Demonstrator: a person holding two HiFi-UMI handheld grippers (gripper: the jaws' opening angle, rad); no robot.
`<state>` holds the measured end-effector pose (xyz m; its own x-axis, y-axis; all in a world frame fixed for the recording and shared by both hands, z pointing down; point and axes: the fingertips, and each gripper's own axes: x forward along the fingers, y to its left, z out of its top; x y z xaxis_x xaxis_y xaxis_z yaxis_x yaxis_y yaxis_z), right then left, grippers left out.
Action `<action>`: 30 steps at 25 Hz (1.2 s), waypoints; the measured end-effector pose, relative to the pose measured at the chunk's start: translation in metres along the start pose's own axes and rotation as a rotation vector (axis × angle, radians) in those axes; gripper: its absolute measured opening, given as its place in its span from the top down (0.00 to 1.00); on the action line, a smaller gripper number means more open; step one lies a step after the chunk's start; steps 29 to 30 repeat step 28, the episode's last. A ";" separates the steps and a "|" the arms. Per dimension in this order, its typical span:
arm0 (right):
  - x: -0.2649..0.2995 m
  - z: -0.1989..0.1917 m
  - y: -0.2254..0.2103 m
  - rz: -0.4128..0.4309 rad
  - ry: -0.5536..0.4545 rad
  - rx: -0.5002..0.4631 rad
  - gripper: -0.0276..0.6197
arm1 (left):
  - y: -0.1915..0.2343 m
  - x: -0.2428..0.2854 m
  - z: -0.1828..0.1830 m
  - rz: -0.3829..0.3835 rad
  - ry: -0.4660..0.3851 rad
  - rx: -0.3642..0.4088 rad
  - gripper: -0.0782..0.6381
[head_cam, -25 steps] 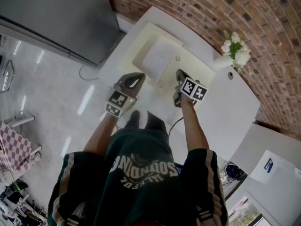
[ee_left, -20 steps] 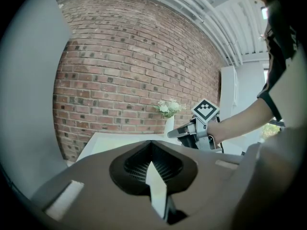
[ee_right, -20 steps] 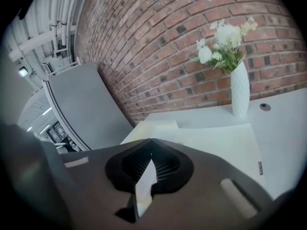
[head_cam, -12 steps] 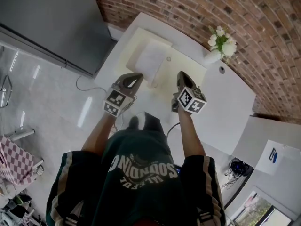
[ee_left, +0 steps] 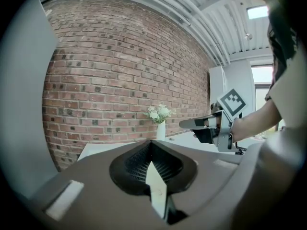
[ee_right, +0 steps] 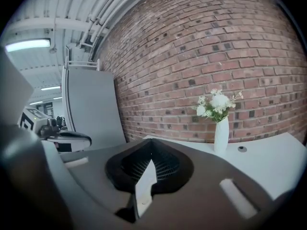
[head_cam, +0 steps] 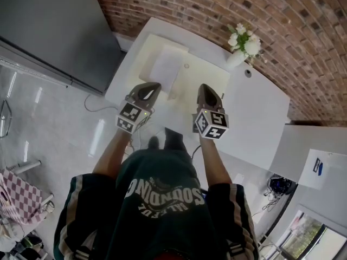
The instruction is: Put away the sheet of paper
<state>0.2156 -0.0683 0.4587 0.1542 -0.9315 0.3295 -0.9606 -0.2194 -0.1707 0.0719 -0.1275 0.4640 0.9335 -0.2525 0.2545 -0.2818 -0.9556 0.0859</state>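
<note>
My left hand-held gripper [head_cam: 148, 89] and right hand-held gripper [head_cam: 206, 91] both have jaws closed on nothing, mid-frame. The sheet of paper [head_cam: 164, 69] lies in the cream tray [head_cam: 145, 50] on the worktop [head_cam: 255, 107], upper centre

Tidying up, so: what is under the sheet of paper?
A cream mat on the white desk shows around the sheet of paper; anything directly beneath it is covered.

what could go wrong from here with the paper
1. The paper lies flat, and the left claw and right claw are both shut and empty: a hasty grab may slide or crumple it.
2. The vase stands on the table past the right claw; a wide swing might tip it.
</note>
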 end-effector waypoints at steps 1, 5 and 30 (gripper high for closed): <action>-0.003 0.000 0.003 0.002 -0.004 0.002 0.96 | -0.002 0.000 -0.001 -0.004 0.003 0.001 0.88; -0.014 -0.002 0.011 0.004 -0.011 -0.017 0.96 | -0.009 0.001 -0.004 -0.017 0.004 0.005 0.88; -0.022 -0.010 0.021 0.012 0.012 -0.073 0.96 | -0.015 -0.003 -0.011 -0.028 0.012 0.006 0.88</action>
